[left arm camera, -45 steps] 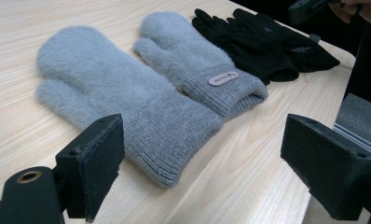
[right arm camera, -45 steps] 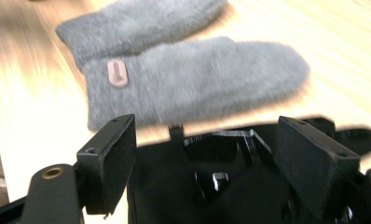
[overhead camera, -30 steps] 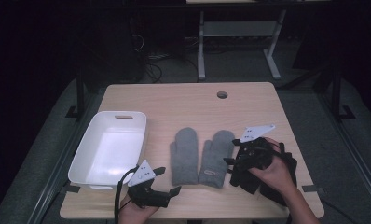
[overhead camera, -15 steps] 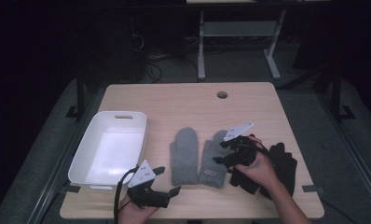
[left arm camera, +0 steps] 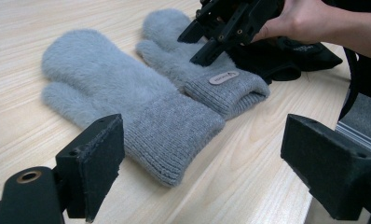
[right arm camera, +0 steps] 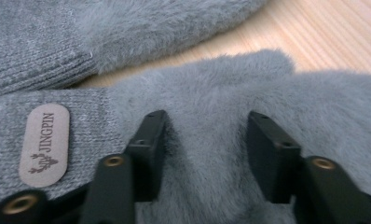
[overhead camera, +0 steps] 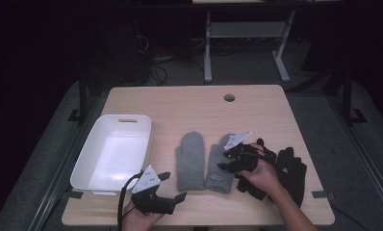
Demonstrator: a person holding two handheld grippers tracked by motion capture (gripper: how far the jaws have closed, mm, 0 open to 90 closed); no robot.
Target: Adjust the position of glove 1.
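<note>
The right grey mitten [overhead camera: 220, 161] lies flat on the tabletop [overhead camera: 189, 103], its long axis running away from the person: ribbed cuff with a small tan label [right arm camera: 43, 144] at the near end, fuzzy rounded tip at the far end. It sits just beside, perhaps touching, the left grey mitten [overhead camera: 190, 160], which lies parallel to it. The right hand-held gripper [overhead camera: 229, 162] comes in from the mitten's right side, across its long axis, and its jaws are pressed down into the pile just past the cuff; in the right gripper view they stand partly open with a hump of fleece rising between them, pads touching the fur but not yet pinched on it. So the mitten is directly under and ahead of this hand-held gripper, and the likely next step, judging from the pose, is to close on that fold. The left hand-held gripper [overhead camera: 174, 186] is well apart, at the near edge of the tabletop, jaws spread wide and holding nothing, aimed toward the cuffs of both mittens. A pair of black gloves [overhead camera: 289, 166] lies just right of the grey pair, under the right hand [overhead camera: 261, 174]. A white bin [overhead camera: 113, 153] stands empty to the left.
</note>
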